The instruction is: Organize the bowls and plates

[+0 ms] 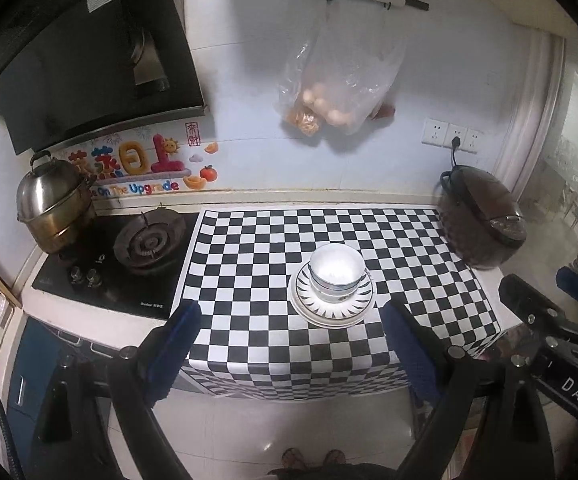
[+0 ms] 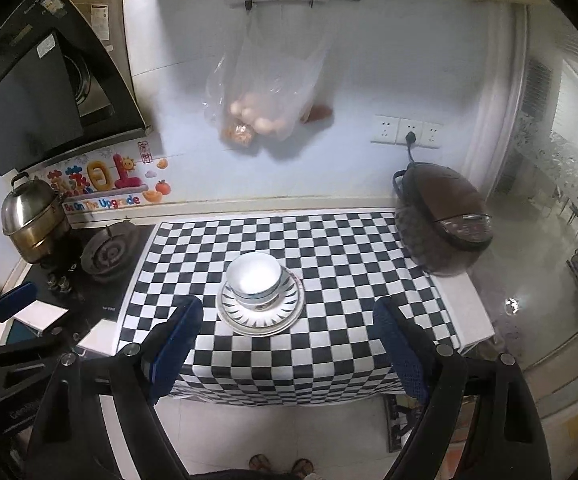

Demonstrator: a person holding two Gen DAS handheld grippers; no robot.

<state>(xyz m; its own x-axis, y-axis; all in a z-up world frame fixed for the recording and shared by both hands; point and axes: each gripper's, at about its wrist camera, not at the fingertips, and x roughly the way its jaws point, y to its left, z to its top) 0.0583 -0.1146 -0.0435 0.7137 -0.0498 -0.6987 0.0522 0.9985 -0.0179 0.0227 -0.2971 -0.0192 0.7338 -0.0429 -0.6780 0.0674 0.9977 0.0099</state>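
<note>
Bowls [image 1: 337,276] sit nested on stacked plates [image 1: 331,312] mid-way across the checkered surface [image 1: 249,248], ahead of and below both grippers, left gripper [image 1: 289,344] and right gripper [image 2: 285,344] alike hanging empty with jaws spread wide, neither clearly nearer.

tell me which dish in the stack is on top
The plain white bowl; it sits highest, nested in other bowls, above the striped plate.
</note>
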